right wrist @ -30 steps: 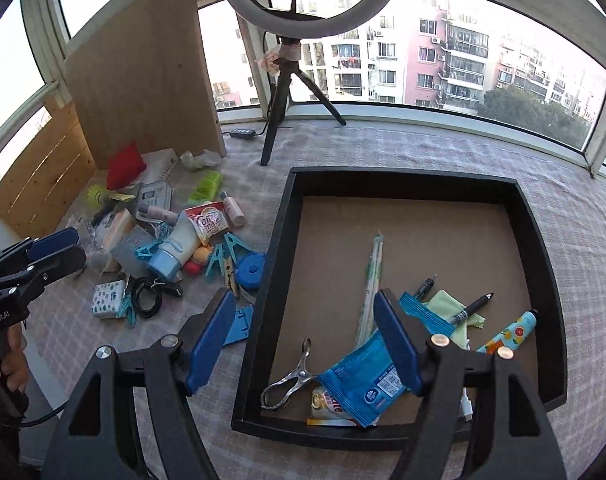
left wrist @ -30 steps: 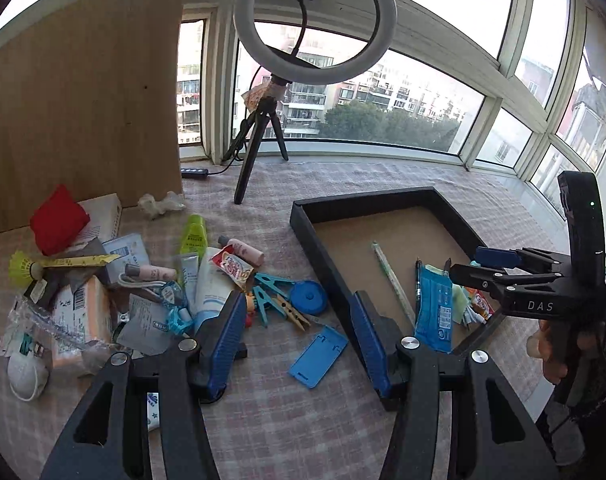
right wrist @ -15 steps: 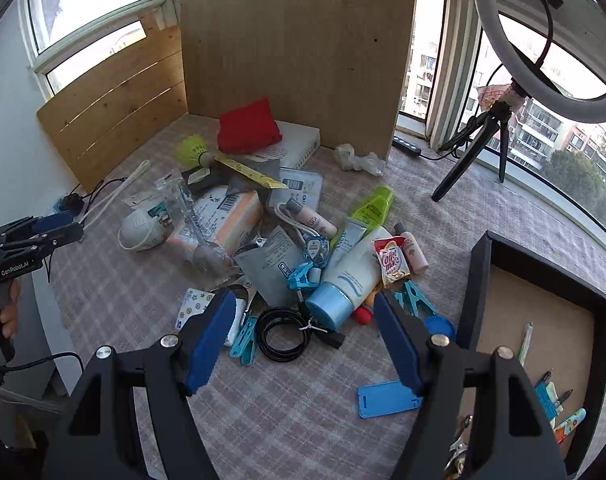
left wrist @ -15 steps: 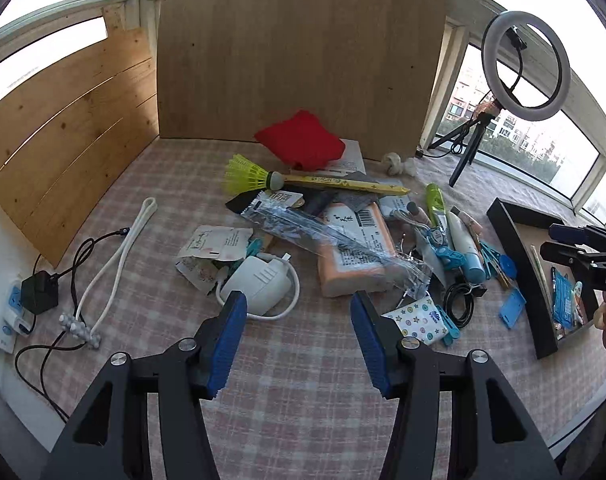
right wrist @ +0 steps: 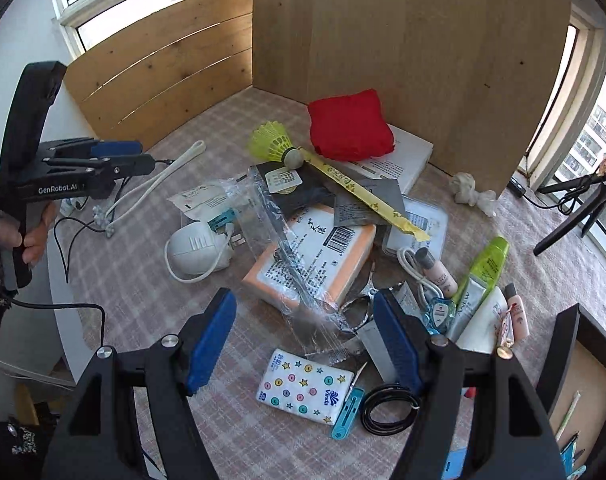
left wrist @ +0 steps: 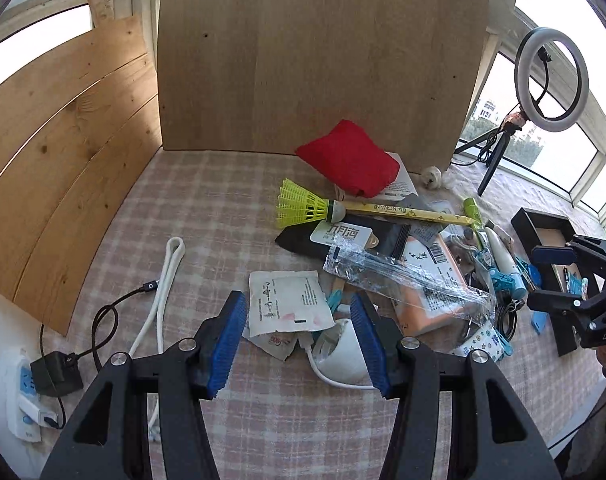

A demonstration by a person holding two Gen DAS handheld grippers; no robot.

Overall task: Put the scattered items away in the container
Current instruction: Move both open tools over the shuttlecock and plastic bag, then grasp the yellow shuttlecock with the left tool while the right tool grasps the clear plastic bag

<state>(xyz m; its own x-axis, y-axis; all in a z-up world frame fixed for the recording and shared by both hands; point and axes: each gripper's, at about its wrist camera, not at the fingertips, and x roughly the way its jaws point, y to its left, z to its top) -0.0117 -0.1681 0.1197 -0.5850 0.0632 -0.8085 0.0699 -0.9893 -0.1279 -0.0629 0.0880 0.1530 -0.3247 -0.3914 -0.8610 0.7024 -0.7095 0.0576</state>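
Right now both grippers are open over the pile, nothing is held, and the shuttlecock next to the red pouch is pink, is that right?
Nearly. The shuttlecock is yellow-green, not pink; the right wrist view shows it beside the red pouch. The rest stands: the left gripper and right gripper are open over the pile, and nothing is held.

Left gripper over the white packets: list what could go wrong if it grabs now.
The left gripper is open over overlapping white packets, so it may pinch two at once. The white cord around the mask beside them could snag and drag. The clear plastic sleeve may slide off the pile.
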